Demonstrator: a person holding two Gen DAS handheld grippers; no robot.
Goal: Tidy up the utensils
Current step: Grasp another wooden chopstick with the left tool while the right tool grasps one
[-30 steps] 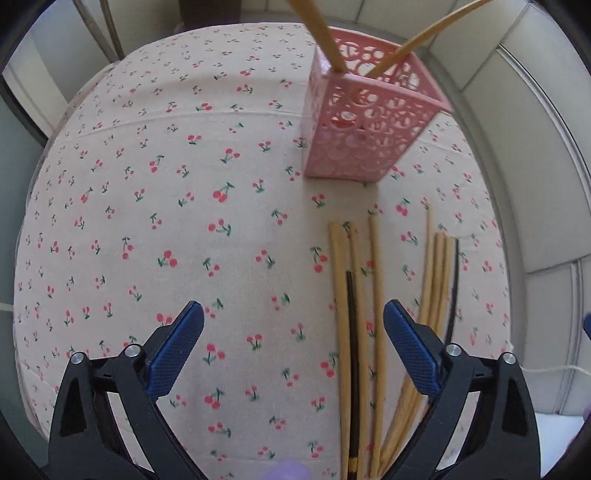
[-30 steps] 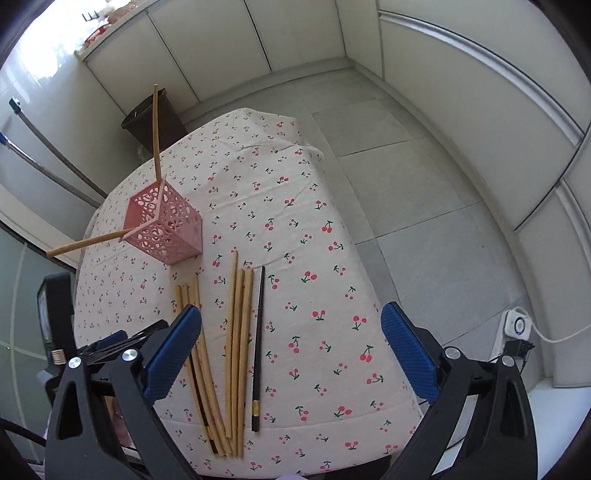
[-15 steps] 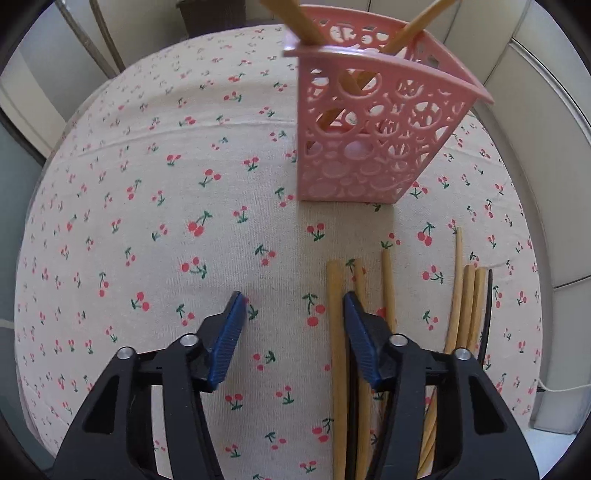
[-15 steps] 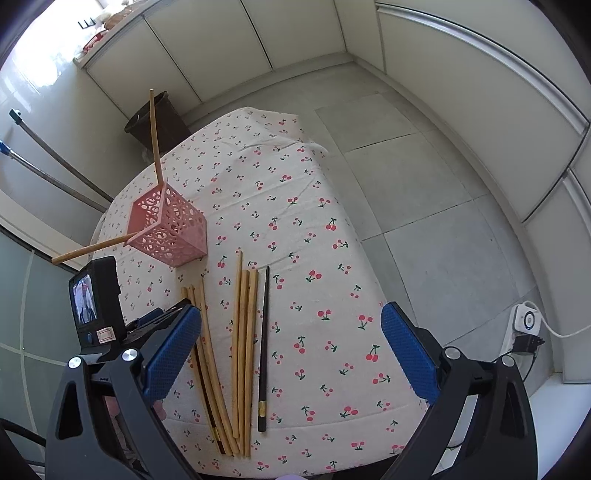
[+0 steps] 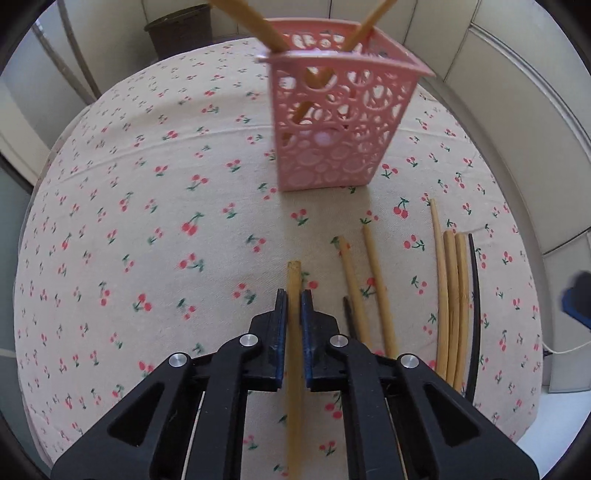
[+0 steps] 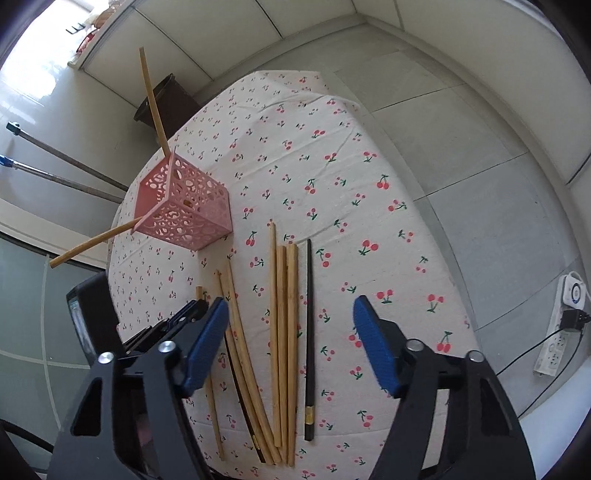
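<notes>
A pink perforated basket (image 5: 340, 122) stands on the cherry-print tablecloth with two bamboo chopsticks leaning in it; it also shows in the right wrist view (image 6: 181, 206). Several bamboo chopsticks (image 6: 282, 339) and a black chopstick (image 6: 309, 343) lie in a row in front of it. My left gripper (image 5: 293, 301) is shut on the leftmost bamboo chopstick (image 5: 294, 275), low over the cloth. My right gripper (image 6: 290, 325) is open and empty, held above the row of chopsticks. The left gripper (image 6: 184, 314) shows at the left of the right wrist view.
The table (image 6: 369, 229) is small, with its edges close on all sides. A dark bin (image 5: 179, 31) stands behind it. Two poles (image 6: 62, 170) lean at the left. A power strip (image 6: 559, 332) lies on the tiled floor at the right.
My left gripper moved forward and down, and closed from wide open onto the leftmost bamboo chopstick. My right gripper came lower and closer over the row, still open.
</notes>
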